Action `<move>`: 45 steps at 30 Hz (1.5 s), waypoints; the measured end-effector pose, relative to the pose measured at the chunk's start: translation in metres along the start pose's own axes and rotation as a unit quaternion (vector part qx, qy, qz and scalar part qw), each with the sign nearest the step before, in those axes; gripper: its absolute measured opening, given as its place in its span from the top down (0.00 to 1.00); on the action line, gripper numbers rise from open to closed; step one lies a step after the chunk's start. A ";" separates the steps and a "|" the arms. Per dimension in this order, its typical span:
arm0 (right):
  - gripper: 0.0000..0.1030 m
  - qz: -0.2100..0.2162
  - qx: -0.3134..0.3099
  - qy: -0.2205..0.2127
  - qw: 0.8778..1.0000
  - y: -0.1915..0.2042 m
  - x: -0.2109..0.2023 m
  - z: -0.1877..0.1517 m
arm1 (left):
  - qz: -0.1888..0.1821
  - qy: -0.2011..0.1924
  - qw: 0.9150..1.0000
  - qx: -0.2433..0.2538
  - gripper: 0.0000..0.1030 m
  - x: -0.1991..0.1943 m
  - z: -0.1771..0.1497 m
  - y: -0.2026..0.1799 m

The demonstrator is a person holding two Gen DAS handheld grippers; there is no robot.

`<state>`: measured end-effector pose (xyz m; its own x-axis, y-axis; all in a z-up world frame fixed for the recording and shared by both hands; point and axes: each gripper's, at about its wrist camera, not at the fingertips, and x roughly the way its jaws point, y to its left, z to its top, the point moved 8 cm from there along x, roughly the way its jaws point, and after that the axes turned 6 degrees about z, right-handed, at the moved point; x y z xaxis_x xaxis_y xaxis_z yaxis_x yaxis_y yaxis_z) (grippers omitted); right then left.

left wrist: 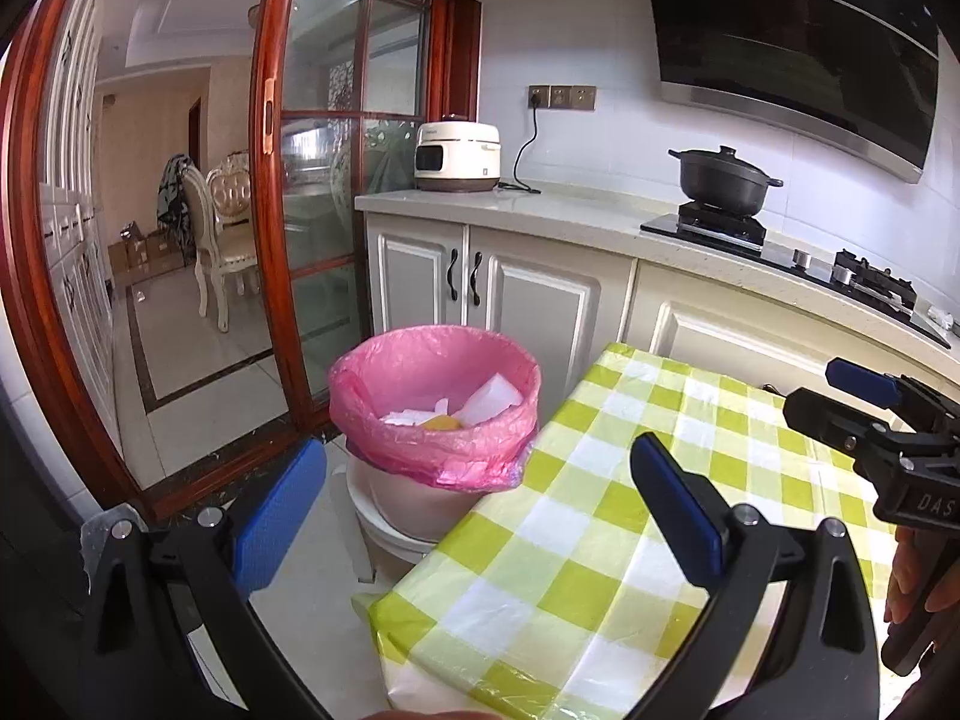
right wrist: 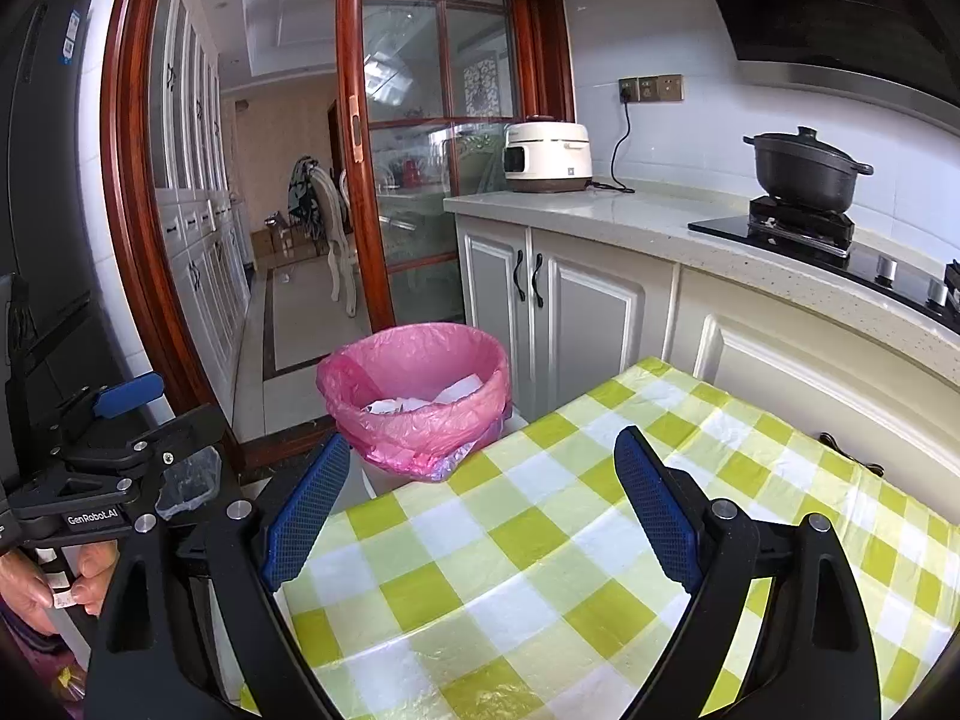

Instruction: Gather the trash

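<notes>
The bin (left wrist: 435,414), lined with a pink bag (right wrist: 414,396), stands on the floor just off the far left corner of the table (left wrist: 600,540), and it already holds the trash (left wrist: 474,405): white paper scraps and something yellow-orange lying low inside. The checked tablecloth (right wrist: 540,540) shows nothing on the stretch visible in either view, so collecting looks close to done, with perhaps only the bag left to deal with. Both tongs stand wide apart and carry nothing: the left gripper (left wrist: 480,516) hangs in front of the bin, straddling the table's corner, and the right gripper (right wrist: 480,498) hovers over the table on the near side of the bin. The chief risk, as I judge it, lies in the bag itself. Its rim is only folded loosely over the bin's edge, and the film is thin; a pinch on one side alone could pull the rim inward, let the bag slump and tip the scraps onto the floor beside the bin. A hard or snagging pull against the table corner, which nearly touches the bag, could tear it. The bin seems to sit on a pale base (left wrist: 396,522) beside the table leg, so a sideways shove from the left gripper might rock it. The two grippers are also near each other, and crossing paths toward the bin could make them collide.
</notes>
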<state>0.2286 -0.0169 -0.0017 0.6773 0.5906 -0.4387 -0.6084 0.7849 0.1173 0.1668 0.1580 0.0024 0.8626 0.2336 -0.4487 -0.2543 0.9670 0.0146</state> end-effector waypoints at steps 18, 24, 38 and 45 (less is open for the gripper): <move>0.18 0.000 -0.002 0.012 1.000 0.003 0.006 -0.009 | 0.001 0.009 1.000 -0.009 0.05 0.001 -0.006 0.002; 0.18 0.001 -0.003 0.018 1.000 0.005 0.013 -0.011 | 0.002 0.012 1.000 -0.016 0.05 0.002 -0.006 0.006; 0.18 0.005 -0.003 0.015 1.000 0.007 0.016 -0.012 | 0.008 0.007 1.000 -0.017 0.05 0.001 -0.005 0.009; 0.18 0.003 -0.002 0.014 1.000 0.006 0.016 -0.011 | 0.006 0.006 1.000 -0.013 0.05 0.000 -0.006 0.006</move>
<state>0.2309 -0.0047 -0.0181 0.6614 0.5900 -0.4632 -0.6141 0.7804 0.1172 0.1629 0.1636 -0.0029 0.8544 0.2445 -0.4584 -0.2769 0.9609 -0.0037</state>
